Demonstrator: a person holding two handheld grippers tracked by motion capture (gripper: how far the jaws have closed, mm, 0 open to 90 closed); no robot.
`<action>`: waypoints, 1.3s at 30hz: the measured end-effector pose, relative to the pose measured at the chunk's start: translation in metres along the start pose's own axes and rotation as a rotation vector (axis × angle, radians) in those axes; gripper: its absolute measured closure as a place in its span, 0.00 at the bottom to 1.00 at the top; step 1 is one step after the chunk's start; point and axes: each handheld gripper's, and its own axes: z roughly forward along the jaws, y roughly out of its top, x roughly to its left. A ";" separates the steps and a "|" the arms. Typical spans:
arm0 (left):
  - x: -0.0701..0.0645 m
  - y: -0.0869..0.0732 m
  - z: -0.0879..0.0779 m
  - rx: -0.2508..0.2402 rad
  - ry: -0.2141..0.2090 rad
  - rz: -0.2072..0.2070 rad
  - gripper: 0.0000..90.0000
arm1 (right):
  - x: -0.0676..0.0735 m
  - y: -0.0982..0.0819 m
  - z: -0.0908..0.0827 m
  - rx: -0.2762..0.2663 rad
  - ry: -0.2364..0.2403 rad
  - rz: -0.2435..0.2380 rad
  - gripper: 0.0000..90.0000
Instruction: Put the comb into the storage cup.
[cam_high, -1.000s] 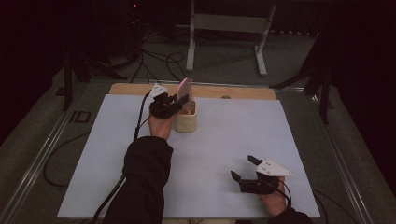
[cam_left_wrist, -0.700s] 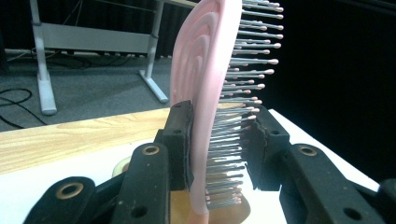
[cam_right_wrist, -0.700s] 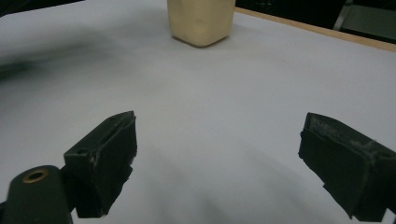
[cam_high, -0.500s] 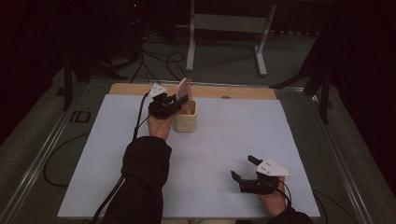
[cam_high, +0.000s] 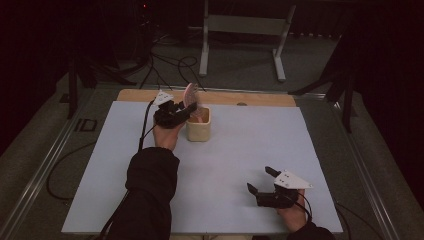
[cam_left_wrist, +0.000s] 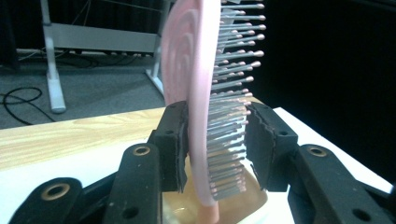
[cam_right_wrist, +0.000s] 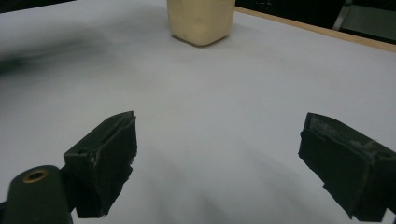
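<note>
A pink hairbrush stands upright with its handle down inside a cream cup near the table's far edge. My left gripper is shut on the brush. In the left gripper view one pad presses the brush's back and the other meets the bristle tips of the hairbrush, with the cup's rim just below. My right gripper rests low over the white sheet near the front right, open and holding nothing. In the right gripper view its jaws stand wide apart, and the cup is far ahead.
A white sheet covers the table, with a wooden strip along the far edge. A metal stand and cables are on the floor behind. A cable trails from the left gripper past the sleeve.
The brush head and left gripper have shifted very slightly to the left over the cup. The right gripper has stayed where it was.
</note>
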 end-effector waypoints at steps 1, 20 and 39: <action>0.000 0.000 0.000 0.000 0.000 0.000 0.65 | 0.000 0.000 0.000 0.000 0.000 0.000 0.13; 0.014 -0.005 -0.012 0.036 0.104 -0.014 0.23 | 0.000 0.000 0.000 0.003 -0.001 -0.001 0.13; 0.009 -0.001 -0.021 0.101 0.163 0.053 0.00 | 0.001 0.000 0.001 0.008 0.000 -0.005 0.13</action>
